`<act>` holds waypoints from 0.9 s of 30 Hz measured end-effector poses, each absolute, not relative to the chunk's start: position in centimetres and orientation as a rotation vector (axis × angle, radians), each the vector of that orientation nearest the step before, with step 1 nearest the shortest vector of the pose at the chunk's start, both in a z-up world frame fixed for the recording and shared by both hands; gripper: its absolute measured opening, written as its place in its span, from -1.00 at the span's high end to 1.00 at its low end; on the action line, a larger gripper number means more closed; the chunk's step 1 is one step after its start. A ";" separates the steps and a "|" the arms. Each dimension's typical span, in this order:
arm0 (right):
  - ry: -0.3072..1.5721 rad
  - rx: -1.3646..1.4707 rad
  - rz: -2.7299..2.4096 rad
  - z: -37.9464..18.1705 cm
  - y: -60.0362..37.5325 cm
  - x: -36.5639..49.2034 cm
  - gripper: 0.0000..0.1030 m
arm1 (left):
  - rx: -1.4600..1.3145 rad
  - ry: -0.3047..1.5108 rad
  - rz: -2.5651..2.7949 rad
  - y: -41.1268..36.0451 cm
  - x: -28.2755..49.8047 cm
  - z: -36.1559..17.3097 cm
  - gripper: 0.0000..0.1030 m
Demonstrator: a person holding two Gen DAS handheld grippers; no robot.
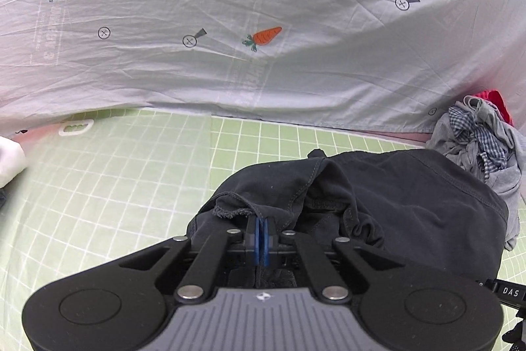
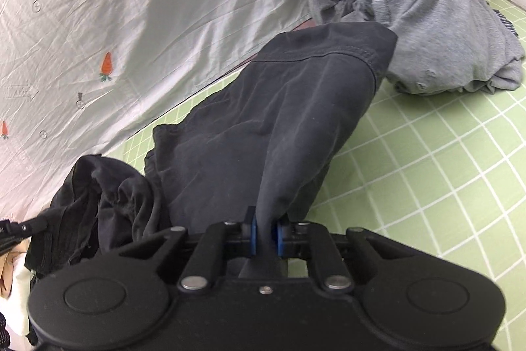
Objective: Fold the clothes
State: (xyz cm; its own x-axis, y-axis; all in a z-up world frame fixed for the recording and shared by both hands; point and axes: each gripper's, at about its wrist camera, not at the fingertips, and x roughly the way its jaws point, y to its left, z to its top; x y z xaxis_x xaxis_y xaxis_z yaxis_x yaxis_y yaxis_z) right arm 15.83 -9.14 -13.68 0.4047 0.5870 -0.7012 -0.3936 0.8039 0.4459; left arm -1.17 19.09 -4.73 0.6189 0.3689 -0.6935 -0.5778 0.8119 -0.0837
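Left wrist view: the left gripper was pinched fully closed on a frayed hem of the dark shorts, its blue pads meeting with cloth between them. The shorts lay on the green mat, bunched just ahead of the claw and spreading toward 2 o'clock. A pile of grey and checked clothes sat beyond them at 2 o'clock, touching or nearly so. The carrot sheet filled 12 o'clock.

Right wrist view: the right gripper was nearly closed on a gathered fold of the same shorts, a thick wad holding the pads slightly apart. From the claw the long axis ran toward 1 o'clock, hem end farthest, next to the pile. The waistband lay crumpled at 9 o'clock, toward the left claw.

Judgement: both claws held near ends; the far hem was the free end, so the fold likely turns on that 1 o'clock axis.
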 end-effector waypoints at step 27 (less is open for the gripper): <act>0.963 -0.213 0.528 -14.7 7.3 3.1 -0.15 | -0.462 0.877 0.735 36.1 -11.6 -13.2 0.83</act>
State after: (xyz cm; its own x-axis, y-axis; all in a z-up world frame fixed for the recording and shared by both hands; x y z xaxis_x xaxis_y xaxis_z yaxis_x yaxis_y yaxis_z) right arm 3.14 7.31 -14.73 0.4573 0.3320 -0.8250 -0.5166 0.8543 0.0574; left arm -11.60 36.10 -13.22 0.4244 0.3839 -0.8200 -0.7403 0.6686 -0.0702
